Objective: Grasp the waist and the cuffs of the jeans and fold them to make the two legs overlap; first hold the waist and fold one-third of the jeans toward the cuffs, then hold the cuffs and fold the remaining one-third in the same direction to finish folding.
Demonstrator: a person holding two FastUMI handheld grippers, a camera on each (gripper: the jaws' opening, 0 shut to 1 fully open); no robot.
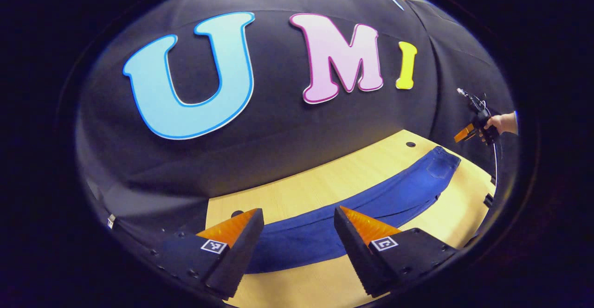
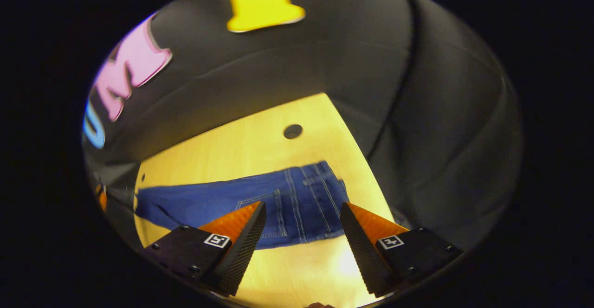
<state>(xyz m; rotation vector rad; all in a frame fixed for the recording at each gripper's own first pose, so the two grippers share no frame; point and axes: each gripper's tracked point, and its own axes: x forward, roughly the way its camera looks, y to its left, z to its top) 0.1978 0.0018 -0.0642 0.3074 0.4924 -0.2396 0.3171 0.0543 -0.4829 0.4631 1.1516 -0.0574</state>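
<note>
Blue jeans (image 1: pixel 362 206) lie stretched out flat across the light wooden table (image 1: pixel 315 182), the two legs lying one on the other. In the left gripper view my left gripper (image 1: pixel 298 215) hangs open above the leg end, nothing between its fingers. The waist end with its pocket (image 1: pixel 438 164) lies far right, where a hand (image 1: pixel 501 122) holds the other gripper (image 1: pixel 466 134) above it. In the right gripper view the waist of the jeans (image 2: pixel 301 201) lies just beyond my right gripper (image 2: pixel 302 210), which stands open and apart from the cloth.
The table (image 2: pixel 260 145) has a round hole (image 2: pixel 293 131) near its back right corner and another hole (image 1: pixel 237 214) by the left end. Black cloth walls close the booth behind and to the right. Bare wood runs in front of the jeans.
</note>
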